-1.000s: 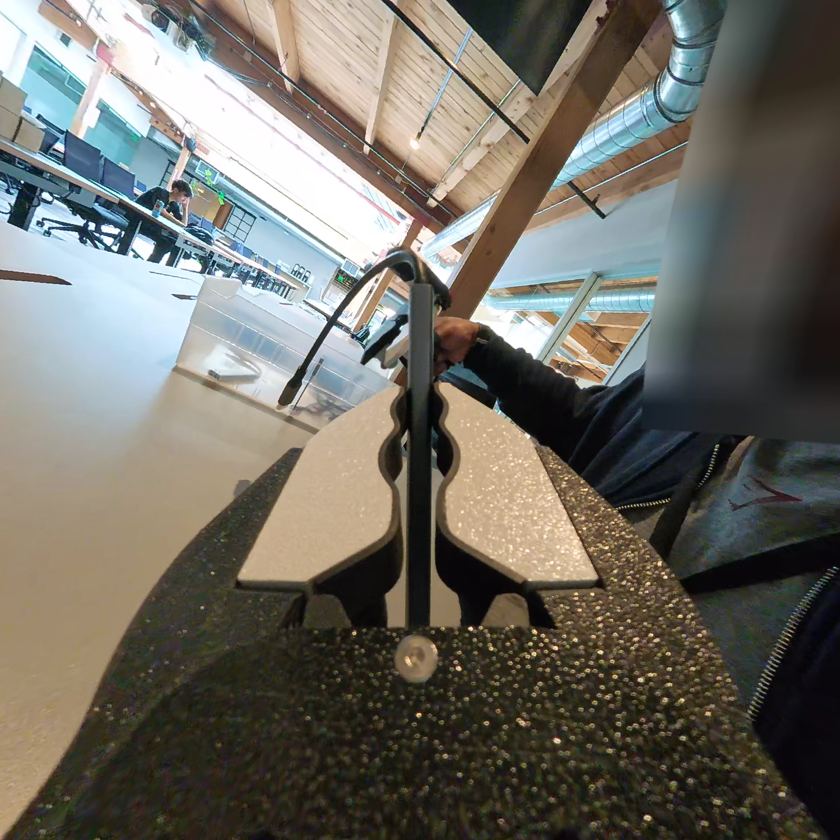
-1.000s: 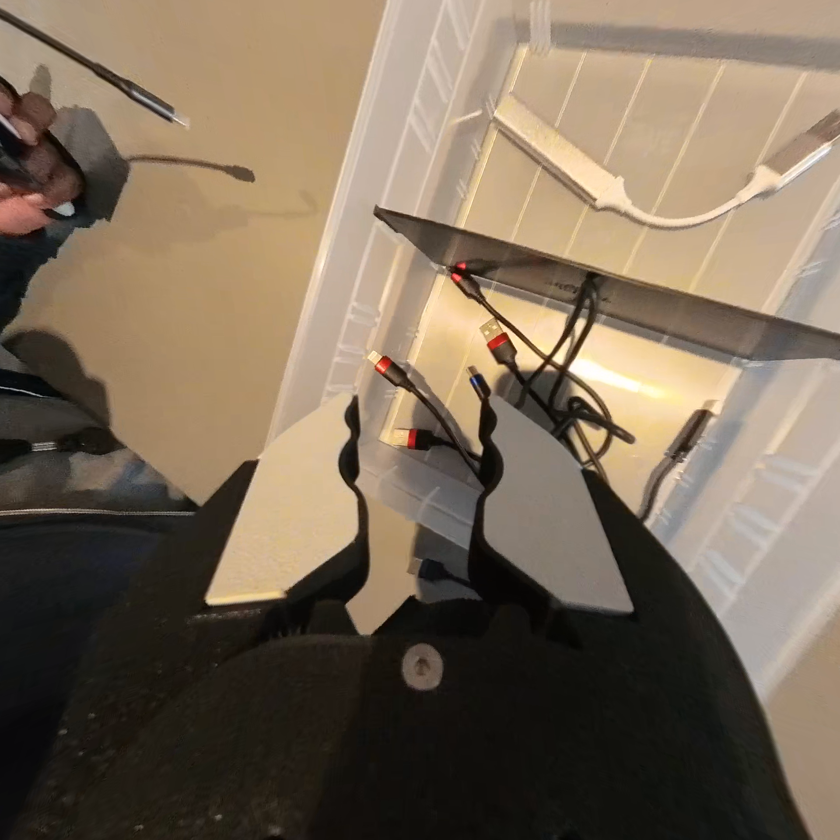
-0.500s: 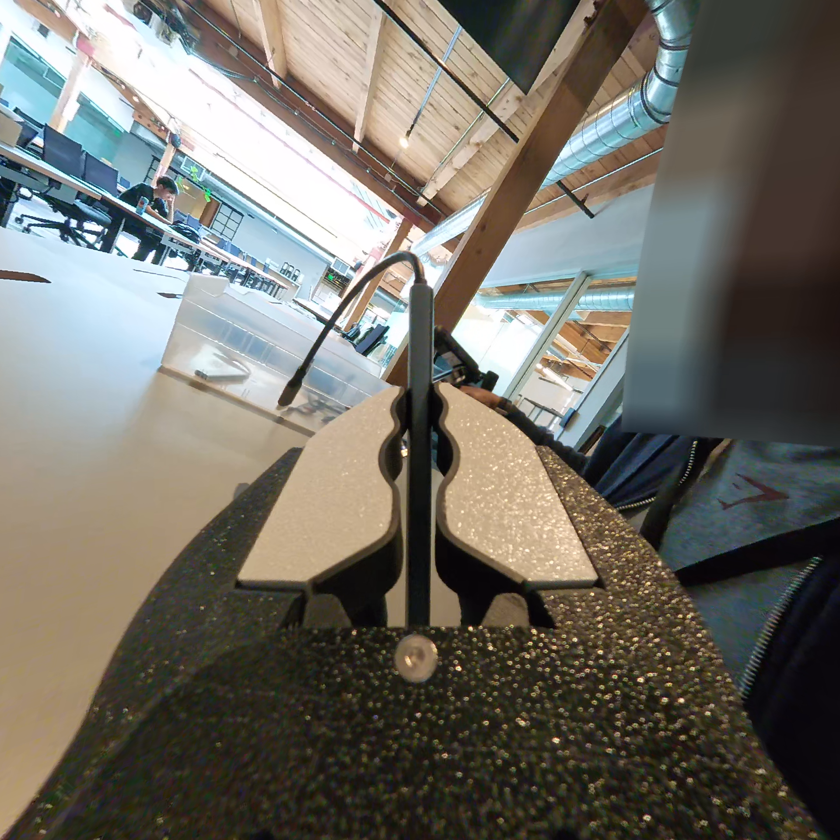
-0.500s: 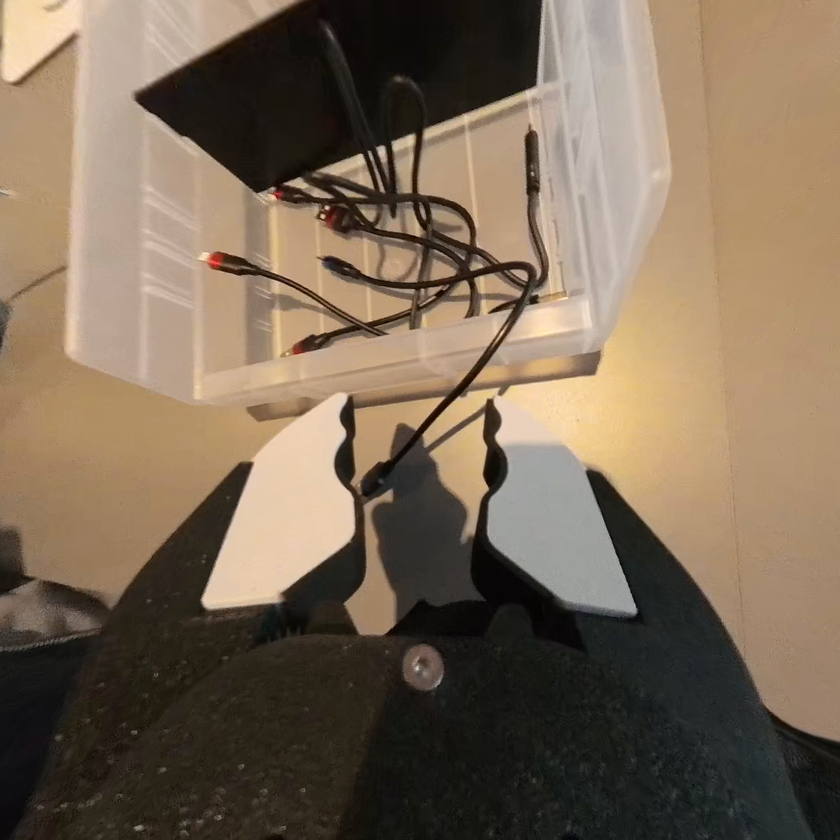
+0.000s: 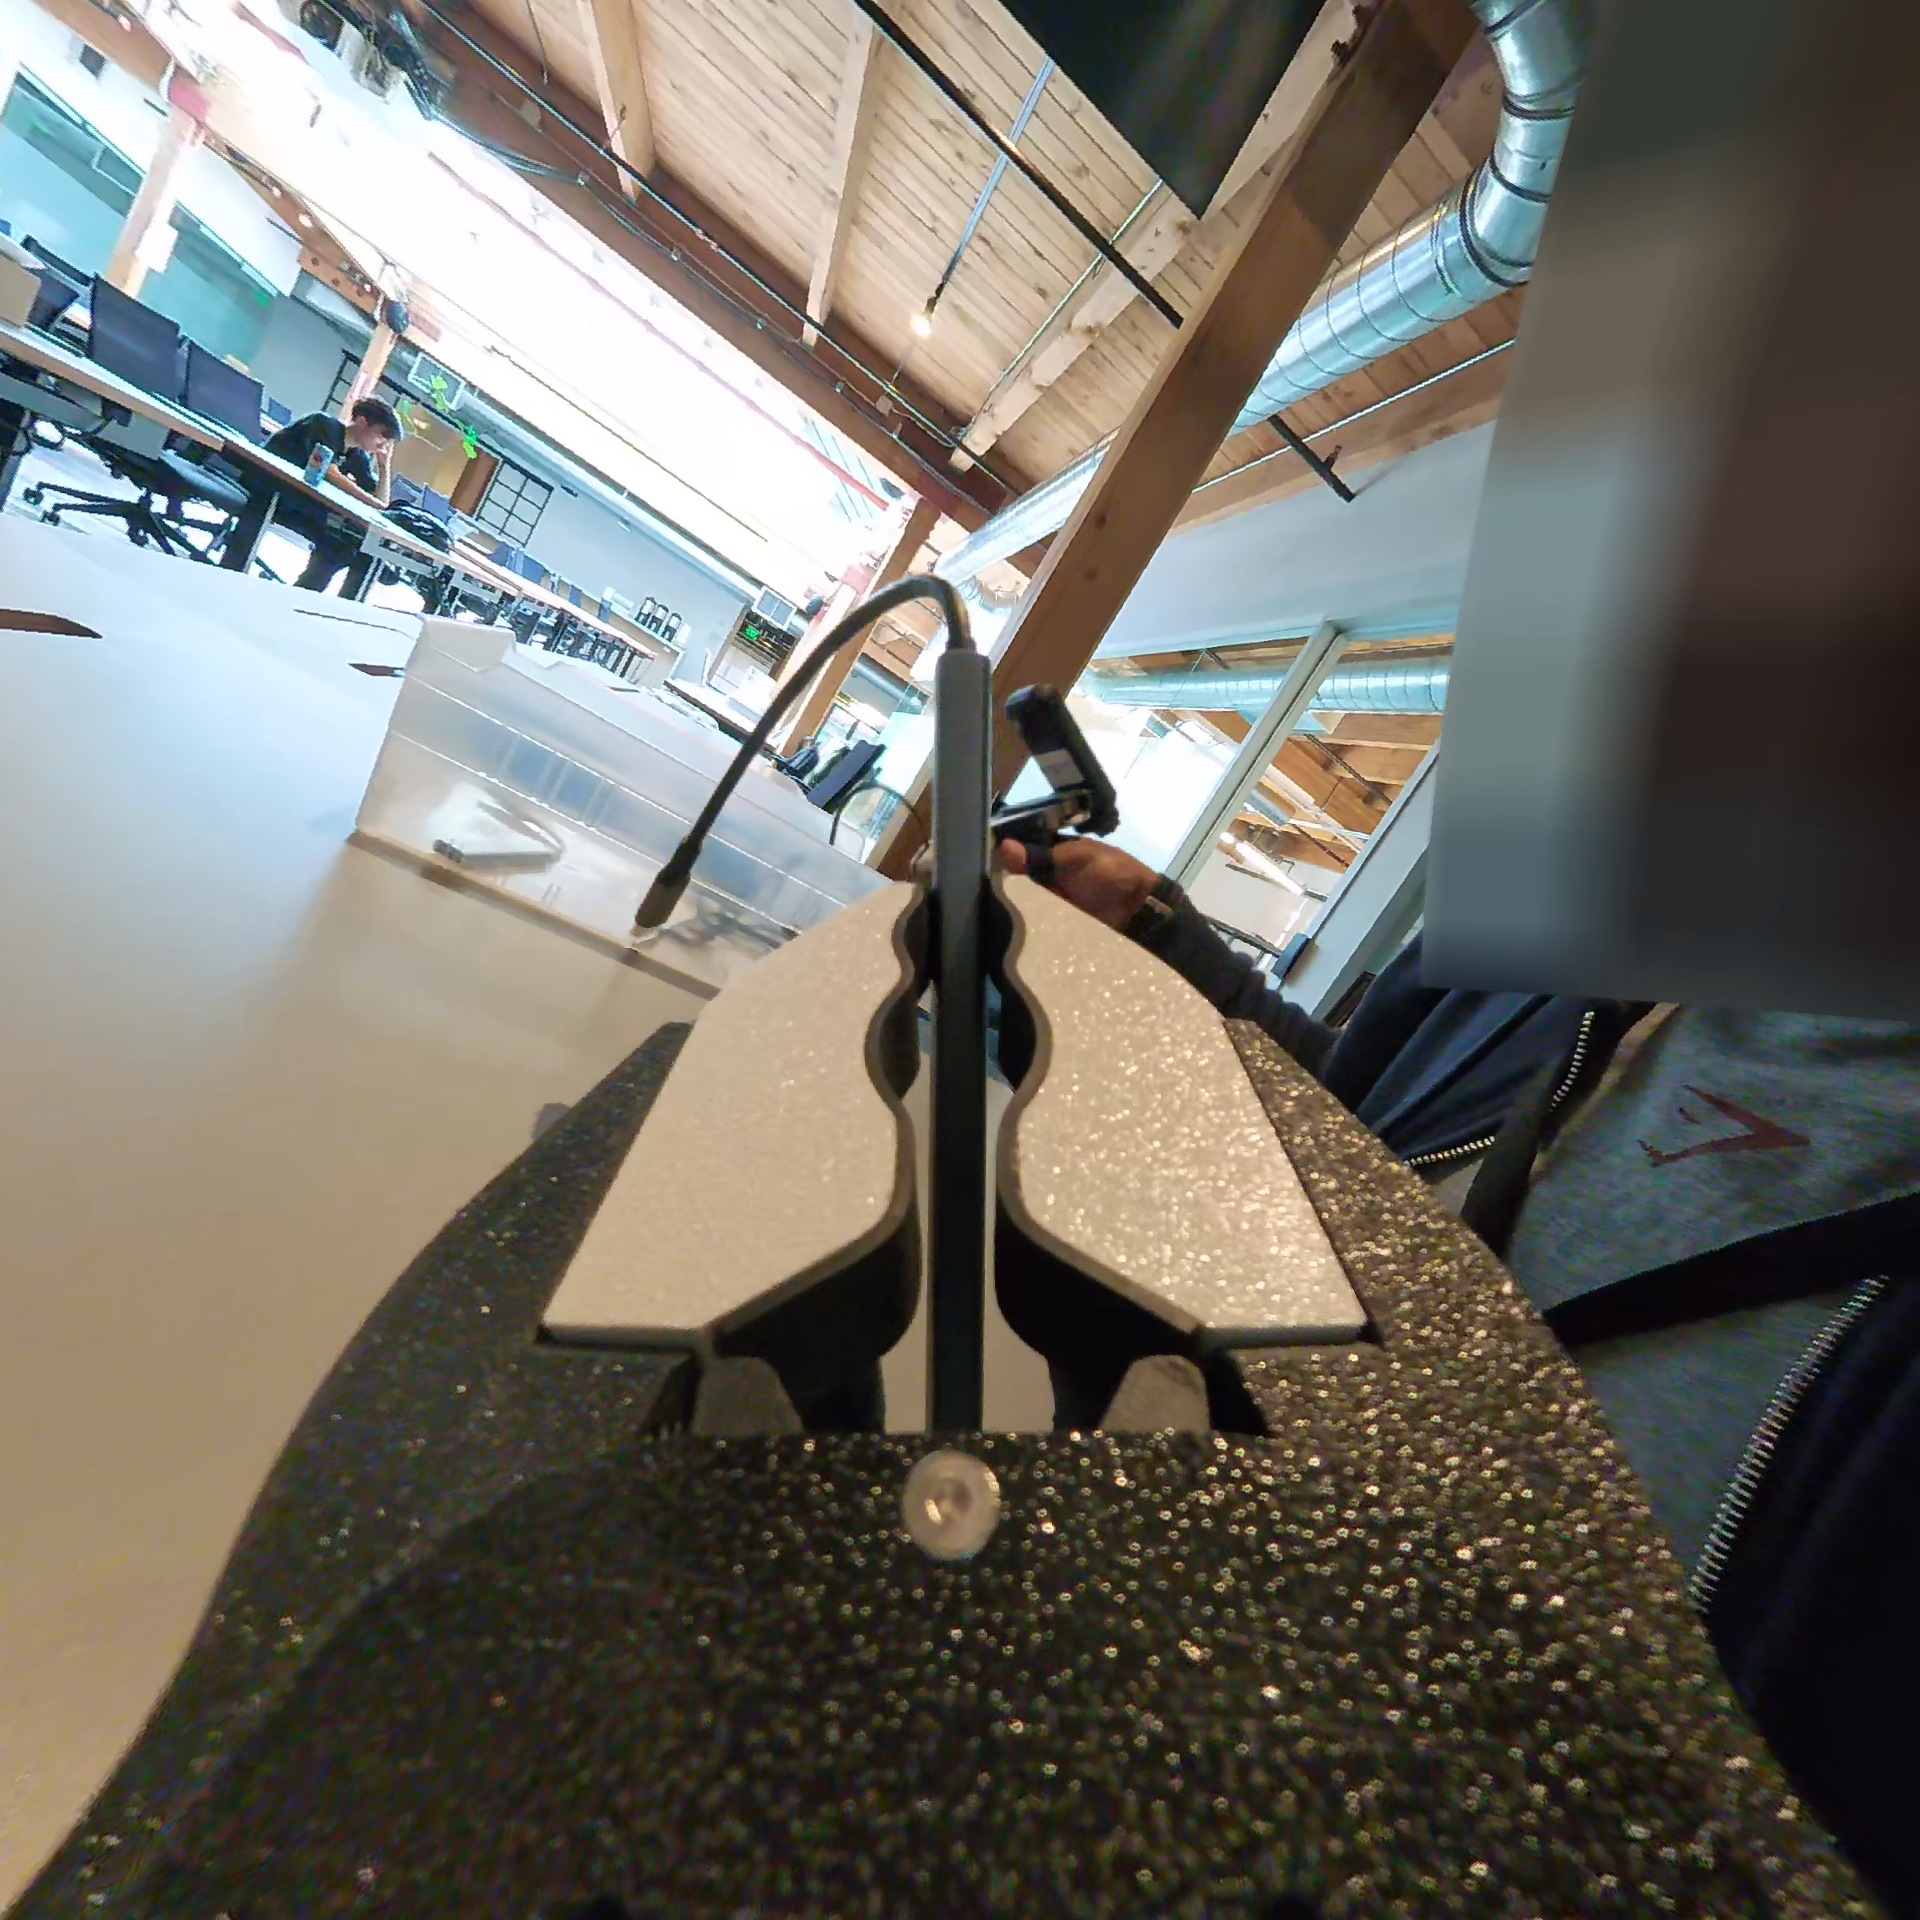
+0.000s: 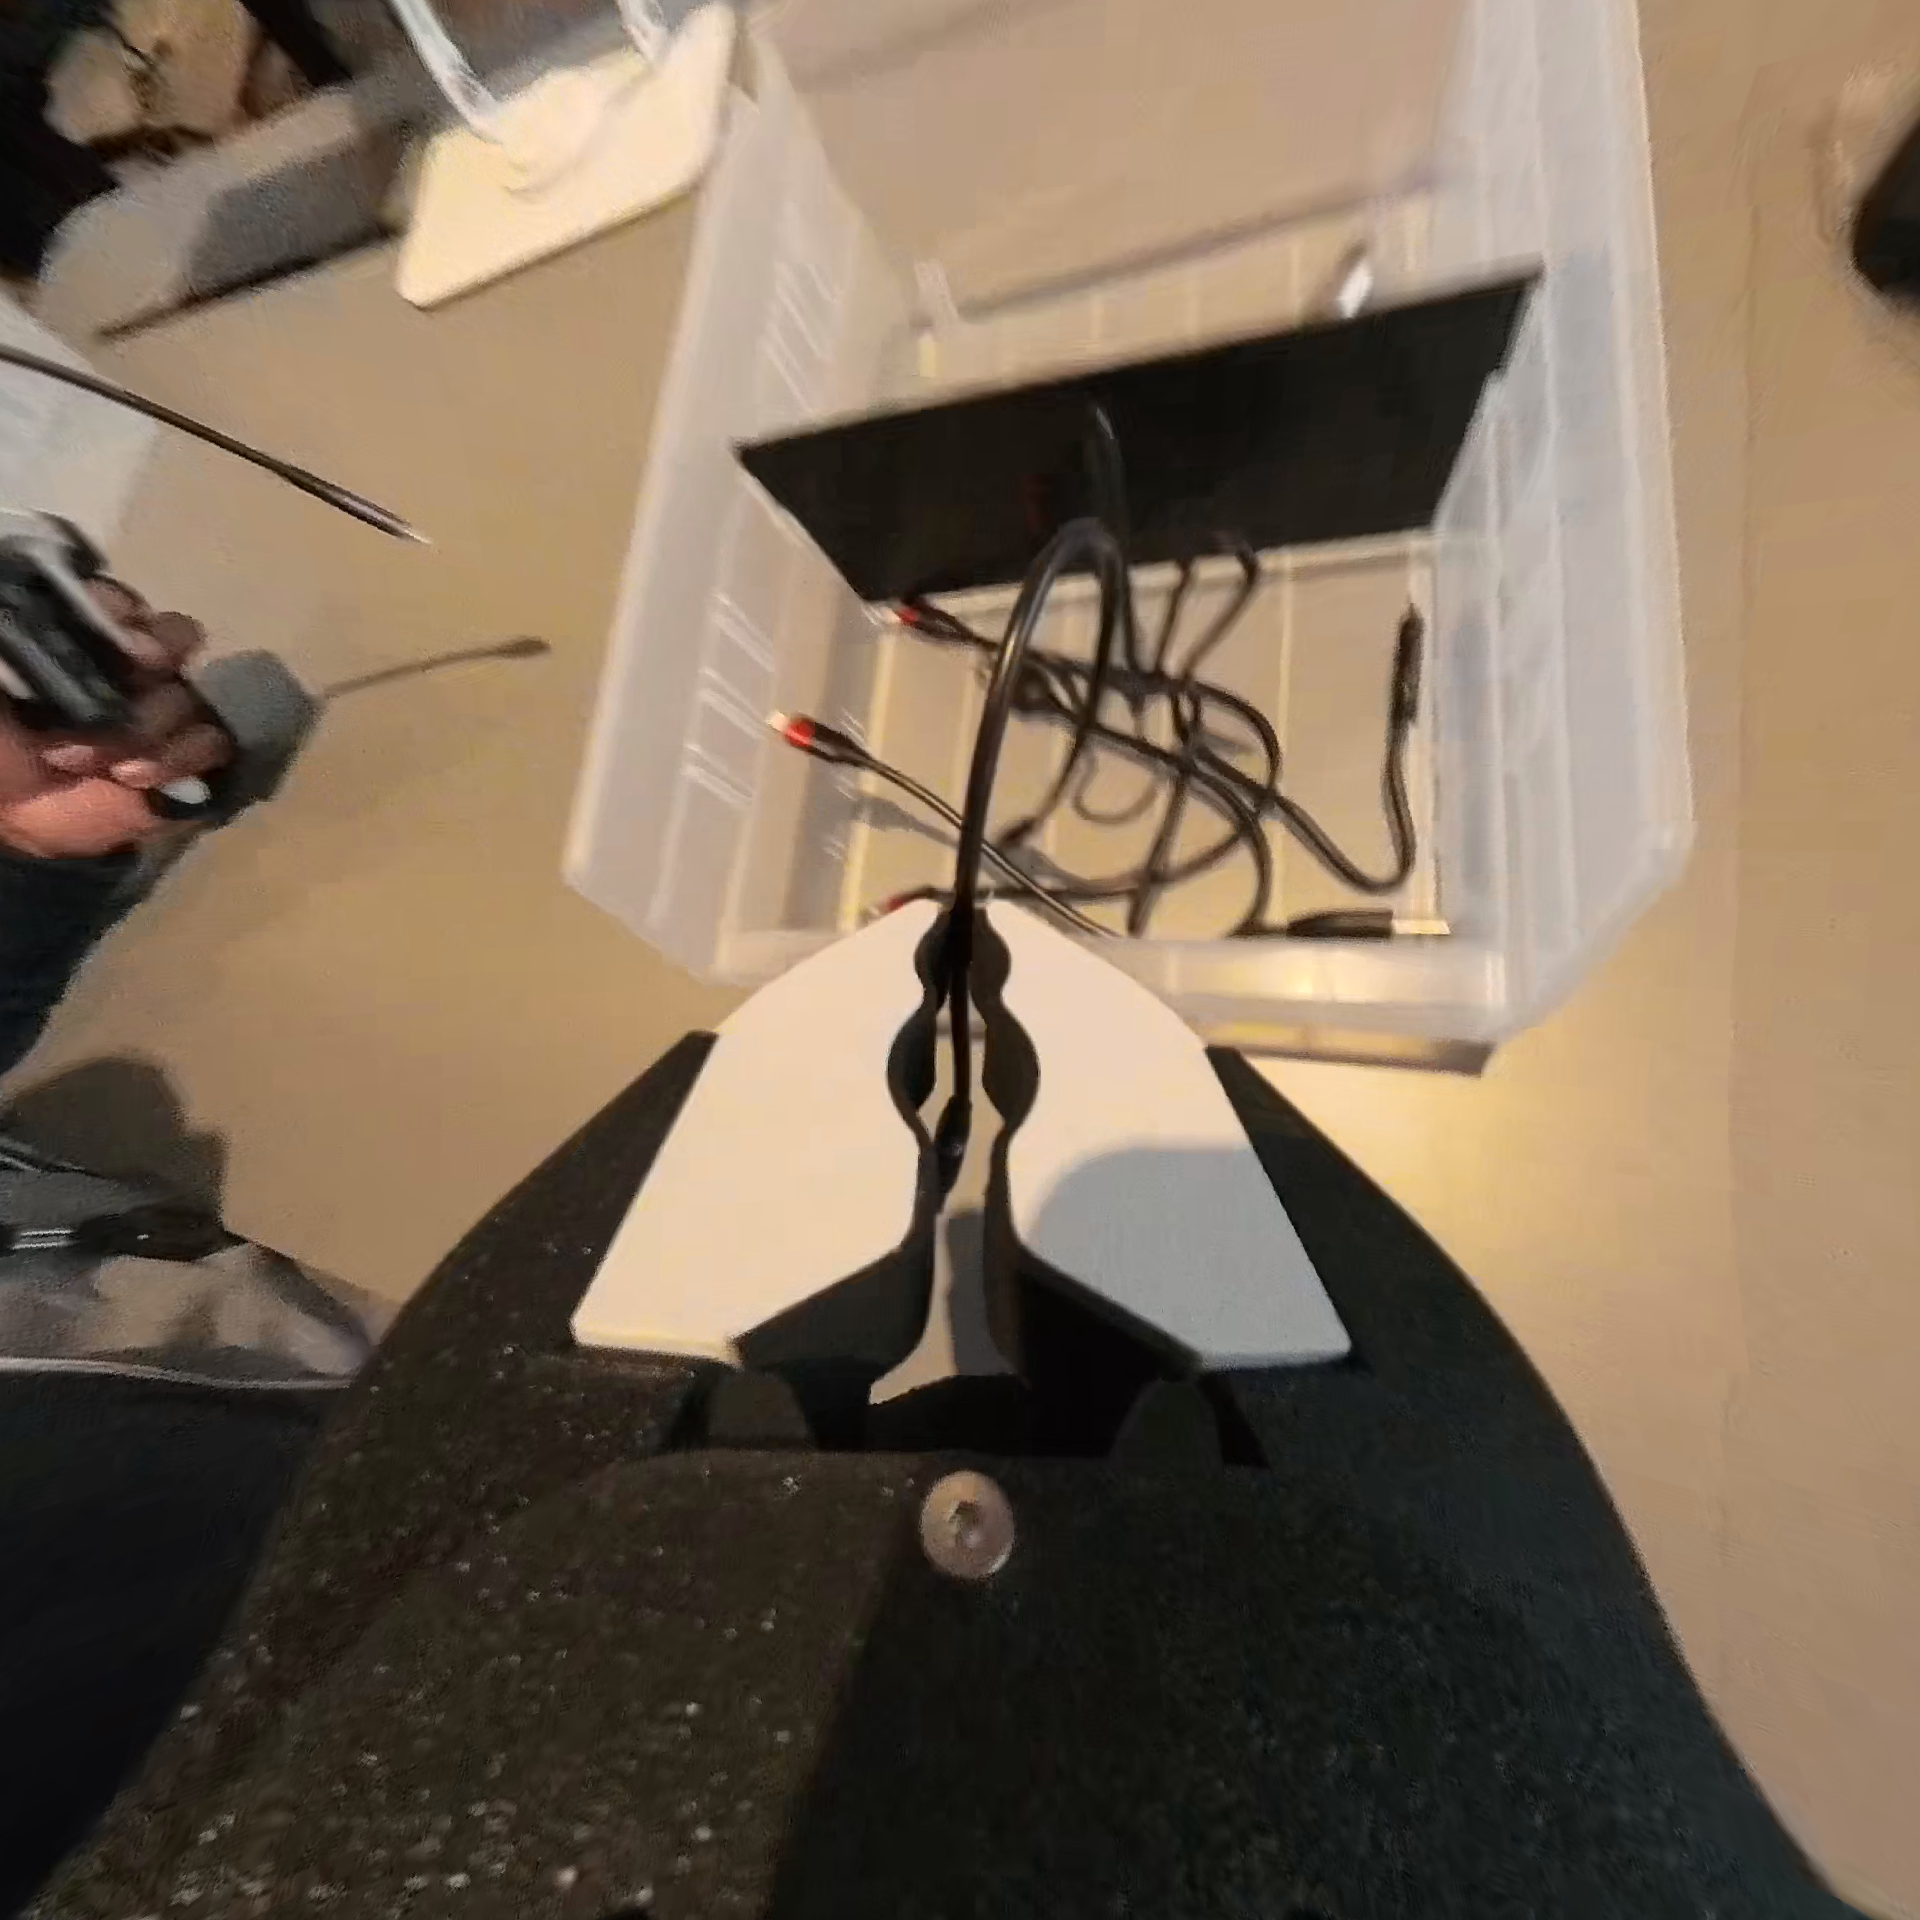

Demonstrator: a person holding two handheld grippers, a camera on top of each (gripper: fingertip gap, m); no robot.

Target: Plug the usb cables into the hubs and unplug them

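My left gripper (image 5: 958, 909) is shut on a thin dark hub (image 5: 958, 1091), seen edge-on and upright. The hub's short cable (image 5: 831, 644) arcs left and down to a hanging plug (image 5: 660, 906). My right gripper (image 6: 961, 920) is shut on a black USB cable (image 6: 987, 748) near its plug (image 6: 951, 1132), which sits between the fingers. The cable loops up and back into a clear plastic bin (image 6: 707, 644). The bin holds several black cables with red-banded plugs (image 6: 805, 732). The hub's plug tip (image 6: 400, 528) shows at the left of the right wrist view.
A black panel (image 6: 1195, 468) lies across the bin. The bin (image 5: 540, 748) stands on the beige table (image 5: 208, 987). The person's hand (image 5: 1091, 883) holds the right gripper behind the hub. A white flat thing (image 6: 540, 177) lies beyond the bin. The grippers' ends are close to 40 cm from one another. The black panel (image 6: 1195, 468) is closer to my right gripper, around 15 cm from its tips; the left tips are 45 cm off.
My right gripper has closed on the black cable end that lay between its open fingers and drawn back from the bin. The left gripper holds the hub much as before.
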